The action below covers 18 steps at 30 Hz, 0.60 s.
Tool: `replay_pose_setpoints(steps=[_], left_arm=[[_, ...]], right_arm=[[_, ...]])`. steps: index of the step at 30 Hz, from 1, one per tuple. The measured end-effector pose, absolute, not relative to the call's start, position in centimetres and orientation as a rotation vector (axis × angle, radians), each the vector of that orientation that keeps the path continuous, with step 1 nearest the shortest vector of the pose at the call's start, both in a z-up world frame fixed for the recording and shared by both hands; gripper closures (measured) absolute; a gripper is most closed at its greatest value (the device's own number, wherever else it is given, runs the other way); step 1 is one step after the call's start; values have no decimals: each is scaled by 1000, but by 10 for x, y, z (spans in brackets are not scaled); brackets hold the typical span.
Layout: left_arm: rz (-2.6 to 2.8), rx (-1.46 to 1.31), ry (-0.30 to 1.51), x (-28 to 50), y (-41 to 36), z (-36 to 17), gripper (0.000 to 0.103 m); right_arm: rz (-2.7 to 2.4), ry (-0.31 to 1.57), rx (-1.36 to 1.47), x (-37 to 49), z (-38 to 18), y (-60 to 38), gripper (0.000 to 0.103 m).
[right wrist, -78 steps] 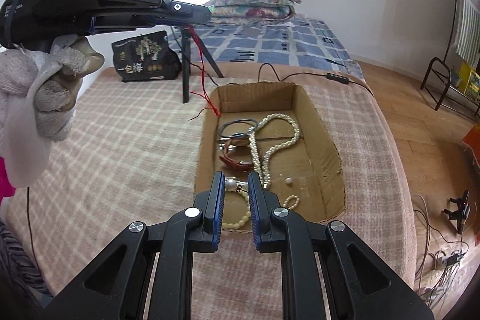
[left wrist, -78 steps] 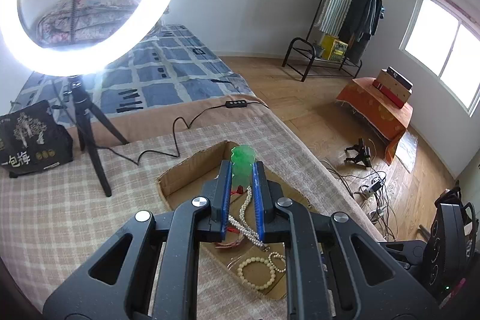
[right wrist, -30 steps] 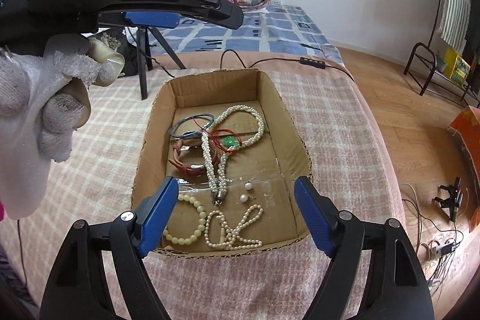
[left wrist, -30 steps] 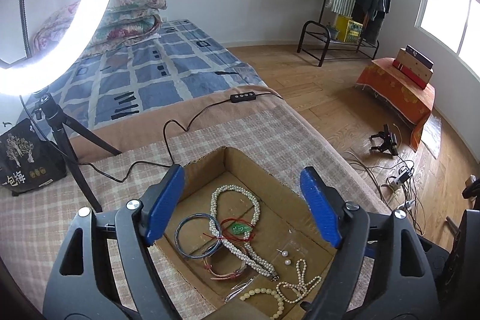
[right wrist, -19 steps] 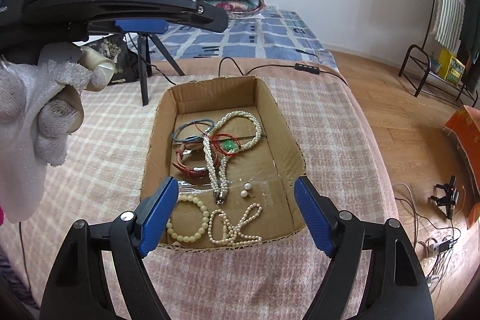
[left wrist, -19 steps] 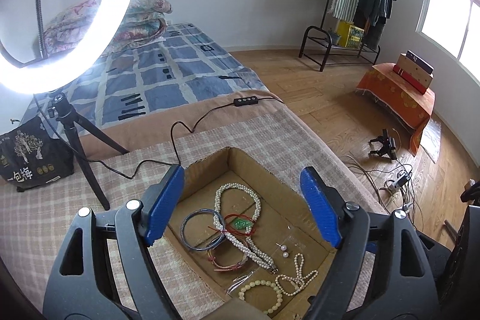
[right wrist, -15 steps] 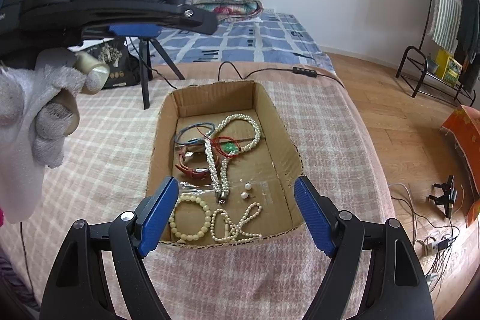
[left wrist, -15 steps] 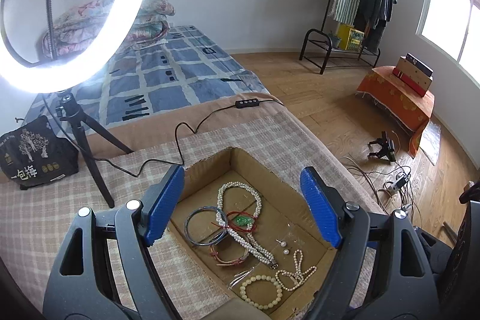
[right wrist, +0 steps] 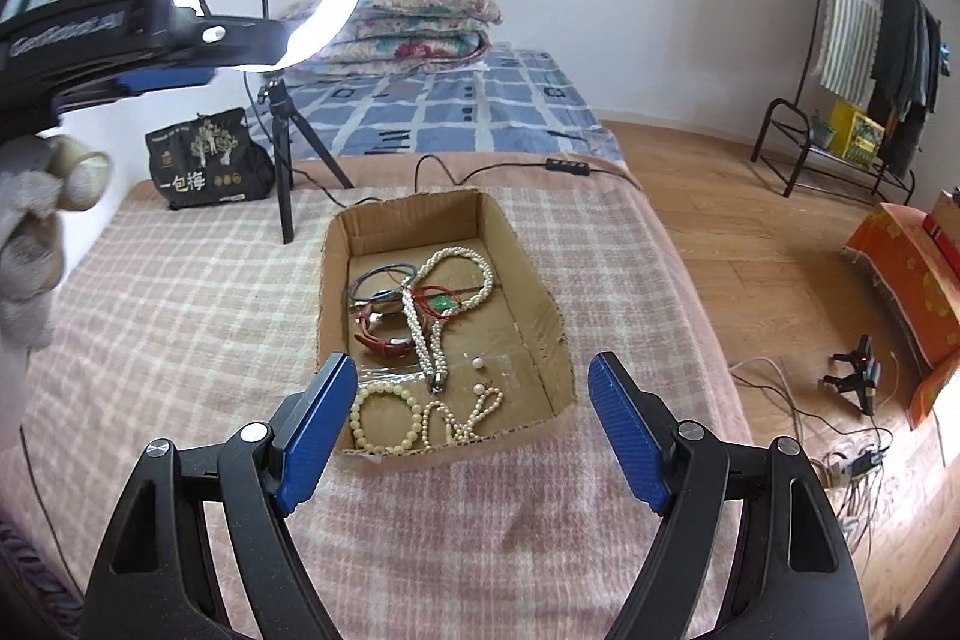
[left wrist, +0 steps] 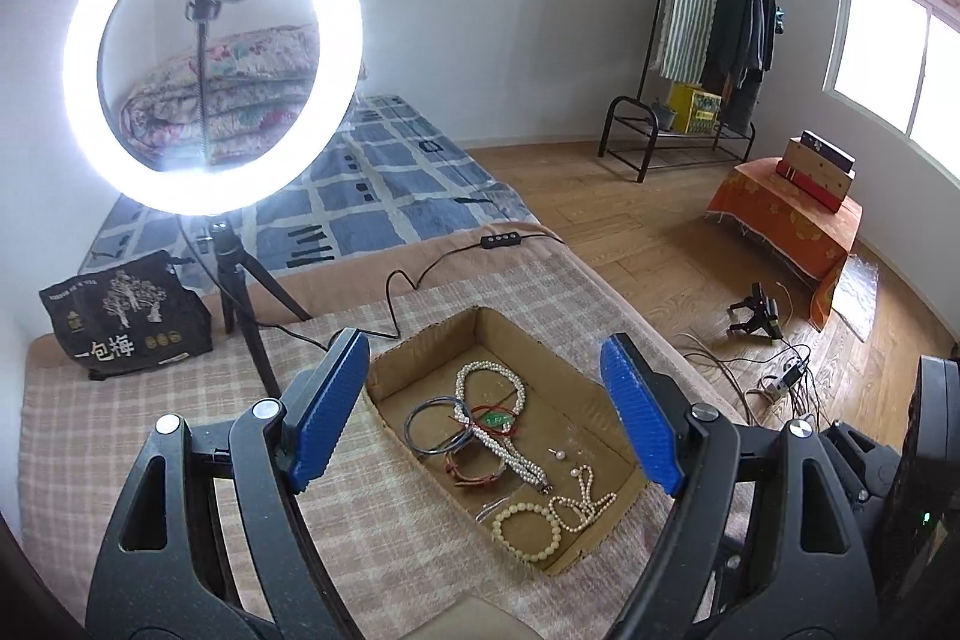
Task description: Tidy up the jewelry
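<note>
A: Item one, jewelry: where?

B: In the cardboard box (right wrist: 543, 307) on the bed's plaid blanket (right wrist: 180, 316): long pearl necklace (right wrist: 420, 310), green pendant on red cord (right wrist: 443, 303), blue bangles (right wrist: 378, 277), red strap (right wrist: 384, 343), bead bracelet (right wrist: 384, 418), small pearl strand (right wrist: 462, 415), two loose pearls (right wrist: 478, 363).

A: Writing?

B: Black bag (left wrist: 129, 319) at the far left corner, "一包梅".

A: Grippers?

B: Left gripper (left wrist: 480, 415) and right gripper (right wrist: 465, 436): jaws wide apart, holding nothing, above the box.
</note>
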<state>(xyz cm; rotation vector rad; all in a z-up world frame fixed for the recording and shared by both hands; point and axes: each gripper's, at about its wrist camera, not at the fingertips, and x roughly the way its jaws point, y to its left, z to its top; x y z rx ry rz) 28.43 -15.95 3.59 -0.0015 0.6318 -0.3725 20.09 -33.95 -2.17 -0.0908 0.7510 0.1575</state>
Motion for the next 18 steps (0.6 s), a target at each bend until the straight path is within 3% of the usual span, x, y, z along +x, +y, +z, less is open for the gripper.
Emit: replay_pose_setpoints(steps=[5,18], left_arm=[[-364,-12,596,250,-143,49,9],[-338,-6,543,171,-109,57,6]], right_arm=[[130,717,-84,183,-6,-339,24],[78,665,-43,147,12,-336,22]])
